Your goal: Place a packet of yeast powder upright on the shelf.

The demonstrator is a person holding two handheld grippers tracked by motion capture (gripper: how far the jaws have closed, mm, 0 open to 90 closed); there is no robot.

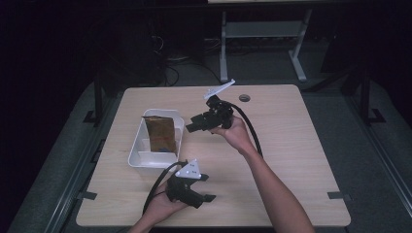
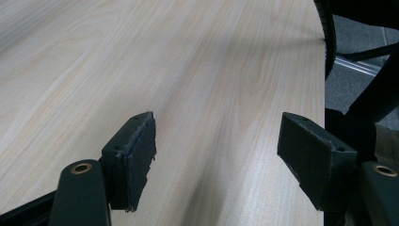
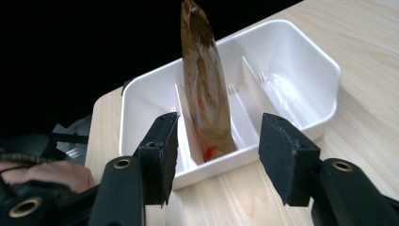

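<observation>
The right gripper (image 1: 193, 125) hangs in the air just beside the long right wall of the white bin (image 1: 137, 151), with its jaws wide apart and nothing between them. They point at the brown pouch (image 1: 161, 132), which stands on edge in the bin's middle compartment, between two thin dividers (image 3: 180, 123), and rises well above the rim. The bin sits on the left half of the worktop (image 1: 286, 145), near its left edge.

The step in hand looks like either a reach for the pouch or a withdrawal just after setting it down; the pictures do not settle which. If it is a reach, the pouch is thin and faces the right gripper (image 3: 214, 150) edge-on, so the jaws should straddle its flat faces and close on the part that stands above the rim, clear of the dividers. A grip taken low risks catching a divider or the bin wall and dragging the light bin along. The lift should go straight up until the pouch's foot clears the rim.

The left gripper (image 1: 203, 189) rests low near the front edge of the worktop, just in front of the bin; its jaws are also wide open and empty over bare wood (image 2: 197, 84). It could steady the bin if needed. The right half of the worktop lies bare, which gives plenty of room to carry the pouch away.
</observation>
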